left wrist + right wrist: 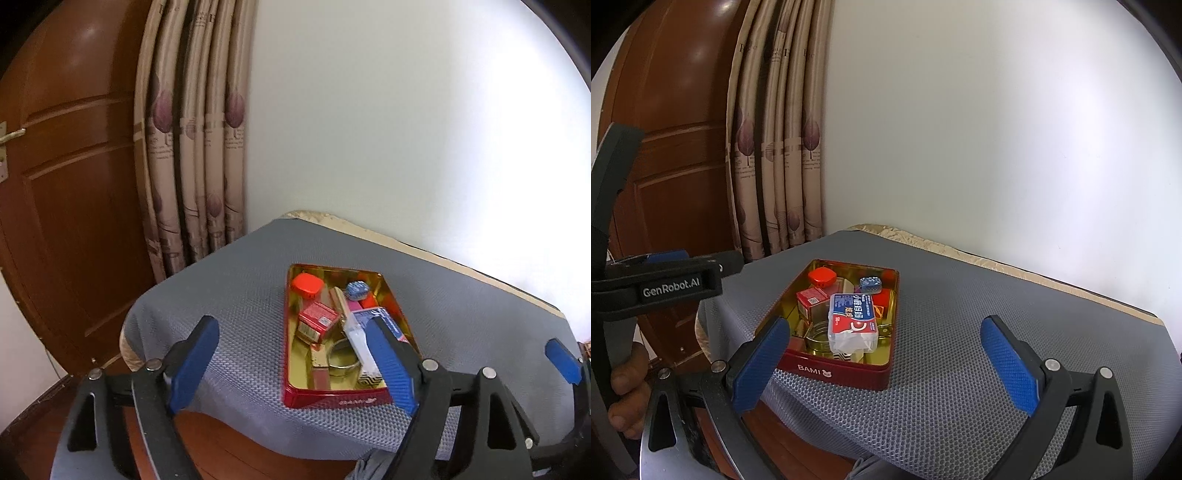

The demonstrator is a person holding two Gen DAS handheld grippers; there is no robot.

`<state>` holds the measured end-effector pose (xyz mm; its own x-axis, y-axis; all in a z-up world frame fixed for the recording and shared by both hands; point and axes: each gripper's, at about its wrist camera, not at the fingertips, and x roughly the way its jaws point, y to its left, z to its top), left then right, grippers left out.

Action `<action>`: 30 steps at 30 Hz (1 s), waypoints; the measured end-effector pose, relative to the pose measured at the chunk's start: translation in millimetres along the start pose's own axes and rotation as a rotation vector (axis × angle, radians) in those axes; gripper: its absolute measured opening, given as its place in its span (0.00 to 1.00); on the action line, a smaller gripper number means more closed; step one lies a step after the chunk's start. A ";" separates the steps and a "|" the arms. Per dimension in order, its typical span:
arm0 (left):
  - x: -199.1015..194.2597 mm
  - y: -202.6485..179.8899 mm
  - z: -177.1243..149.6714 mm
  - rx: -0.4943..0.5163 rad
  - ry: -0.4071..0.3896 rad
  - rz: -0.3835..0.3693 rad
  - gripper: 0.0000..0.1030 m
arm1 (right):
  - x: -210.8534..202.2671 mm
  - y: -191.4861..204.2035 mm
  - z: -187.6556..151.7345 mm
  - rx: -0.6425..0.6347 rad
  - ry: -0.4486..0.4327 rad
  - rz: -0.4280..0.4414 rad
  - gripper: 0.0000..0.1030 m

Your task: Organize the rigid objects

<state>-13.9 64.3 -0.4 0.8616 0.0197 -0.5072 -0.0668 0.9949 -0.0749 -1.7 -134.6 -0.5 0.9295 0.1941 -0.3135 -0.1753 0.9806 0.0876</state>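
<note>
Surface: grey honeycomb mat [960,369] over a table, white wall and curtain [775,147] behind
Left gripper [295,365]: fingers spread, nothing held; near the tin
Right gripper [886,369]: fingers spread, empty
Tin: red BAMI tin [831,371] on the mat
Inside: clear blue-labelled box [854,317] on top; red carton [811,297]; orange-red cap [822,276]; blue die [870,284] furthest
</note>
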 end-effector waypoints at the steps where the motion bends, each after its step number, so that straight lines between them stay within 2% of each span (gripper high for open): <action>1: -0.1 0.3 0.6 0.002 -0.001 0.007 0.81 | -0.2 -0.2 0.0 0.001 0.000 0.002 1.00; 30: 7.8 -1.3 -1.2 0.007 0.047 0.025 0.81 | 1.8 4.3 -2.1 -0.014 0.016 0.007 1.00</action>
<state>-7.7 63.0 -5.2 0.8349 0.0401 -0.5489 -0.0847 0.9948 -0.0561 -1.4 -130.0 -2.6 0.9228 0.2017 -0.3284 -0.1869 0.9794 0.0763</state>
